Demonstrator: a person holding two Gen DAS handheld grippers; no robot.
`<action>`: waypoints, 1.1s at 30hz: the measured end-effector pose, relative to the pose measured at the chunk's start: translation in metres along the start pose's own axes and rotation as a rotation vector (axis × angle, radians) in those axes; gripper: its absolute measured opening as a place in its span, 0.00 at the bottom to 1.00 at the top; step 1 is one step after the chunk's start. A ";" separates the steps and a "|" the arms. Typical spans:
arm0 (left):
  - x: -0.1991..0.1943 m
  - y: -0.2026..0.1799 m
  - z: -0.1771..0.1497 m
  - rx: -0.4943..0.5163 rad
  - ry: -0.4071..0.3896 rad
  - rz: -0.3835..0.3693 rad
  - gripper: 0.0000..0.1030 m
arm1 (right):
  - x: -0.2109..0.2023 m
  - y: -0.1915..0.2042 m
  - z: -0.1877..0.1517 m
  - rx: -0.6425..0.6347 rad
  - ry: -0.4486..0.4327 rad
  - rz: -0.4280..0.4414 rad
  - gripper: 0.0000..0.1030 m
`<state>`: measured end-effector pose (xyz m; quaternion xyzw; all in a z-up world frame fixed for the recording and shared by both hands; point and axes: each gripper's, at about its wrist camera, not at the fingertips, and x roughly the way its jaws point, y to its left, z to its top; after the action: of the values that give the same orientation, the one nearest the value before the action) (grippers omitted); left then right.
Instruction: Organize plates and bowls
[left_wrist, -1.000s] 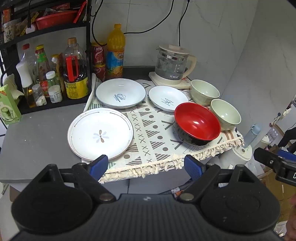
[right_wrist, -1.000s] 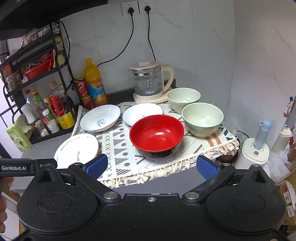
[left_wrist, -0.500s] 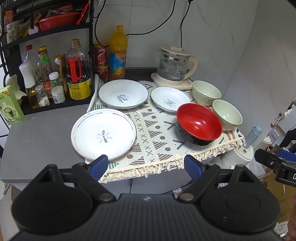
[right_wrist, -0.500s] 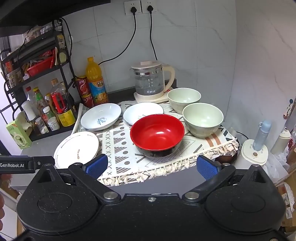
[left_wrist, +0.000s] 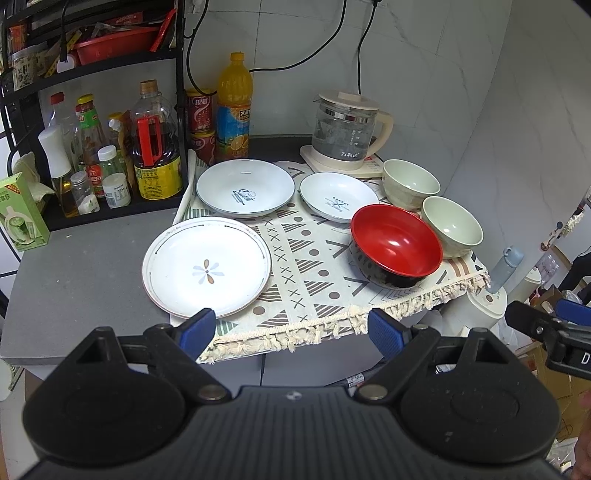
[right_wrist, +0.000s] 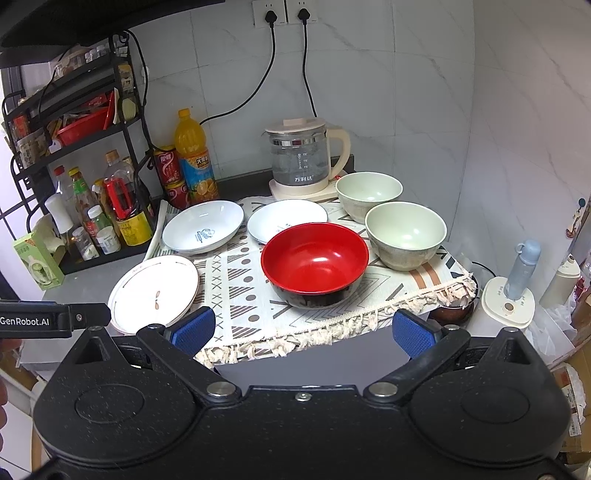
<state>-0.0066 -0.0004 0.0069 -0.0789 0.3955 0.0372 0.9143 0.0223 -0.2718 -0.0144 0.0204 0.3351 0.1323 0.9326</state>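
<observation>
A white flower plate (left_wrist: 207, 267) lies at the front left, half on the patterned cloth (left_wrist: 314, 280). Behind it sit a deep white plate (left_wrist: 245, 192) and a smaller white plate (left_wrist: 338, 201). A red bowl (left_wrist: 395, 245) stands at the front right, with two pale green bowls (left_wrist: 410, 182) (left_wrist: 452, 225) behind it. My left gripper (left_wrist: 291, 328) hovers before the table edge, its jaws opening with nothing between them. My right gripper (right_wrist: 301, 328) is open and empty in front of the red bowl (right_wrist: 314, 262).
A glass kettle (left_wrist: 345, 134) stands at the back on its base. A black rack (left_wrist: 92, 155) of bottles fills the left, with an orange drink bottle (left_wrist: 234, 110) and red cans beside it. A blue bottle (right_wrist: 522, 271) on a white stand sits right of the table.
</observation>
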 end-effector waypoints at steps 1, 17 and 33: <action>0.000 0.000 0.000 -0.001 -0.001 -0.001 0.92 | 0.000 0.000 -0.001 0.000 0.000 0.002 1.00; -0.001 -0.003 -0.005 -0.008 -0.020 -0.026 0.99 | 0.002 -0.004 -0.003 0.003 0.001 -0.008 1.00; 0.001 -0.007 -0.004 0.007 -0.023 -0.017 1.00 | 0.003 -0.006 -0.002 0.009 0.001 0.003 1.00</action>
<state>-0.0074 -0.0081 0.0043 -0.0789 0.3842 0.0289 0.9194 0.0245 -0.2769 -0.0188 0.0250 0.3359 0.1320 0.9323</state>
